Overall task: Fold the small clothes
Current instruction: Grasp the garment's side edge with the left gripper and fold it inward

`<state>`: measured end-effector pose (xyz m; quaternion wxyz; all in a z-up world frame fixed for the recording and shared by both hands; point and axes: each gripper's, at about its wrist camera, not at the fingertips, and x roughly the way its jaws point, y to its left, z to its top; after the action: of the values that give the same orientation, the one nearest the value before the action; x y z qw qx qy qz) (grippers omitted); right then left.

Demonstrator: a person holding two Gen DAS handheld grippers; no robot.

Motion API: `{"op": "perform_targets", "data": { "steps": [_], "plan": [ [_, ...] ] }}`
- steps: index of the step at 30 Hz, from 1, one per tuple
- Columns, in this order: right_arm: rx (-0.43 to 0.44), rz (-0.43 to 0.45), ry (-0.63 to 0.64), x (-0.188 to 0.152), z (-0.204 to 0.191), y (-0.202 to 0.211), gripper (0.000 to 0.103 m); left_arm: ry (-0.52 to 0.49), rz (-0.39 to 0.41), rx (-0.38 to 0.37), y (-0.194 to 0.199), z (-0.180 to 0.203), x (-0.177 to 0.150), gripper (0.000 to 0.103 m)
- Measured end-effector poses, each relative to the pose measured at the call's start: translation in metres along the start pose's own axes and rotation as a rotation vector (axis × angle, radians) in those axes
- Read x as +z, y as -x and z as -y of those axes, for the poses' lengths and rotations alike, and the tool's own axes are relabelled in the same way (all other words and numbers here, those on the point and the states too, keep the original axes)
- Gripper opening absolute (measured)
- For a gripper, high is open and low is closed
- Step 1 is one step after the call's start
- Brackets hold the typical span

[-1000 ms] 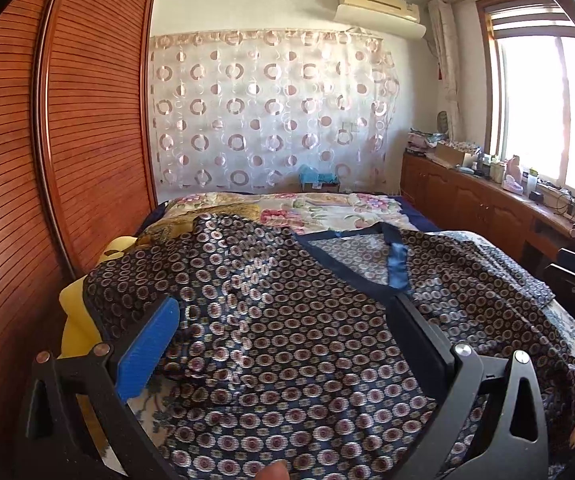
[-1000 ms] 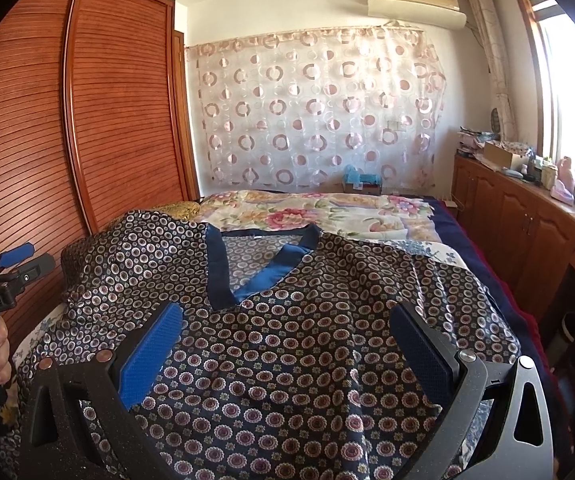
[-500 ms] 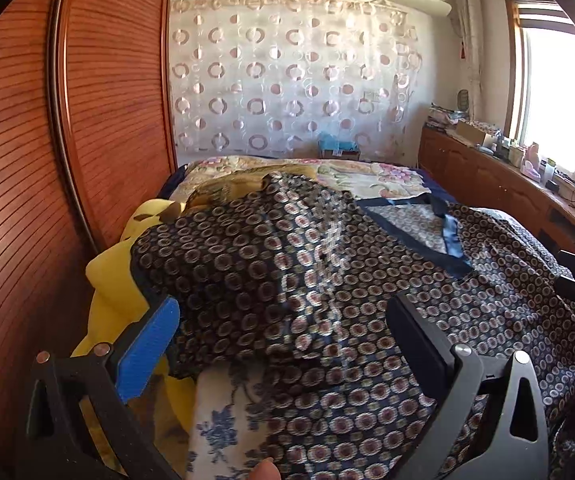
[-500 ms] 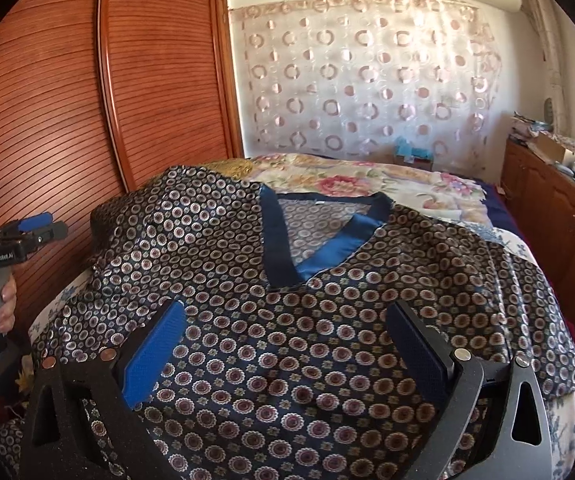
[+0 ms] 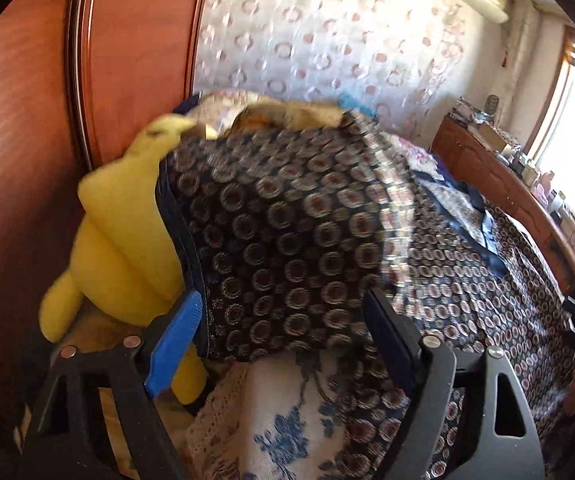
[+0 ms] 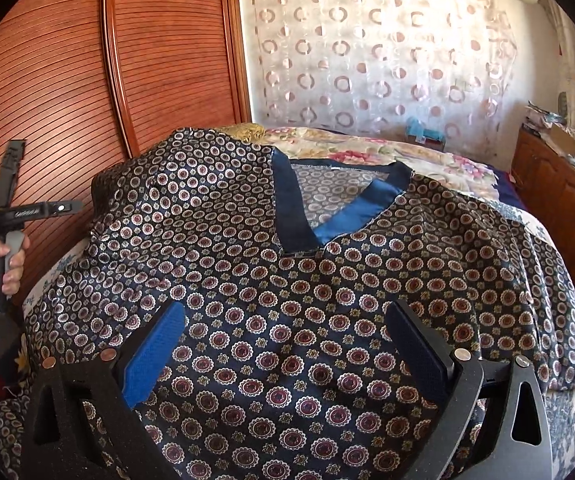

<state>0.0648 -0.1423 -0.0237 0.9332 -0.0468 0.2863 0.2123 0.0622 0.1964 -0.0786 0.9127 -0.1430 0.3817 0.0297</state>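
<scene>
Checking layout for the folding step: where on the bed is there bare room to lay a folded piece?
The floral bedspread lies uncovered beyond the blue V-neck collar, up to the circle-patterned curtain. A narrow blue-flowered strip shows by the sleeve hem. Crowded: the dark circle-print satin top covers the near bed, and the yellow plush toy fills the wardrobe side.

The patterned shirt [image 6: 287, 280] lies spread on the bed [image 6: 439, 160], its V-neck [image 6: 327, 208] toward the far curtain [image 6: 379, 60]. A wardrobe [image 6: 127, 60] stands along the bed's left side, a low cabinet [image 6: 559, 192] along its right. In the left wrist view, the shirt's sleeve [image 5: 287, 220] lies between the left tool's [image 5: 283, 344] closing jaws, with a stuffed toy [image 5: 123, 240] just left of it, against the wardrobe.
</scene>
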Motion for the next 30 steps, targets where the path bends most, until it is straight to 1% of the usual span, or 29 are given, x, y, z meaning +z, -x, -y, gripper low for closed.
{"op": "perform_targets", "data": {
  "steps": [5, 6, 8, 11, 13, 14, 15, 16, 17, 18, 19, 21, 26, 28, 30],
  "plan": [
    [-0.005, -0.002, 0.007, 0.0, -0.004, -0.005, 0.1, -0.003, -0.105, 0.003, -0.031, -0.001, 0.003, 0.079],
    [-0.005, -0.001, 0.008, -0.001, -0.006, -0.006, 0.1, -0.001, -0.121, -0.001, -0.035, -0.002, 0.002, 0.076],
    [-0.007, 0.002, 0.01, -0.002, -0.009, -0.009, 0.1, -0.002, -0.154, 0.017, -0.044, -0.003, 0.0, 0.072],
    [-0.002, 0.0, 0.006, -0.002, -0.009, -0.009, 0.1, 0.002, -0.16, -0.012, -0.044, -0.005, -0.003, 0.063],
    [-0.001, 0.001, 0.001, -0.004, -0.009, -0.008, 0.1, 0.01, -0.162, -0.044, -0.043, -0.006, -0.005, 0.051],
    [0.0, 0.002, -0.001, -0.005, -0.009, -0.008, 0.1, 0.001, -0.158, -0.057, -0.041, -0.005, -0.006, 0.047],
    [0.001, 0.002, -0.002, -0.006, -0.009, -0.008, 0.1, -0.006, -0.155, -0.06, -0.042, -0.004, -0.005, 0.042],
    [0.002, 0.001, -0.002, -0.007, -0.008, -0.008, 0.1, -0.023, -0.15, -0.058, -0.04, 0.0, -0.006, 0.039],
    [0.002, 0.001, -0.003, -0.007, -0.007, -0.009, 0.1, -0.061, -0.142, -0.032, -0.038, 0.006, -0.006, 0.038],
    [0.004, 0.002, -0.004, -0.008, -0.008, -0.009, 0.1, -0.089, -0.132, -0.001, -0.036, 0.011, -0.006, 0.033],
    [0.005, 0.002, -0.004, -0.008, -0.008, -0.009, 0.1, -0.107, -0.124, 0.03, -0.033, 0.015, -0.006, 0.022],
    [0.006, 0.003, -0.004, -0.008, -0.007, -0.008, 0.1, -0.145, -0.109, 0.085, -0.026, 0.02, -0.007, 0.01],
    [0.006, 0.004, -0.012, -0.009, -0.004, -0.008, 0.1, -0.16, -0.029, 0.053, 0.009, 0.035, -0.002, 0.006],
    [0.006, 0.002, -0.015, -0.009, -0.003, -0.008, 0.1, -0.175, 0.005, 0.03, 0.023, 0.047, 0.004, 0.006],
    [0.005, 0.002, -0.015, -0.01, -0.003, -0.008, 0.1, -0.204, 0.034, 0.004, 0.03, 0.066, 0.013, 0.006]
  ]
}}
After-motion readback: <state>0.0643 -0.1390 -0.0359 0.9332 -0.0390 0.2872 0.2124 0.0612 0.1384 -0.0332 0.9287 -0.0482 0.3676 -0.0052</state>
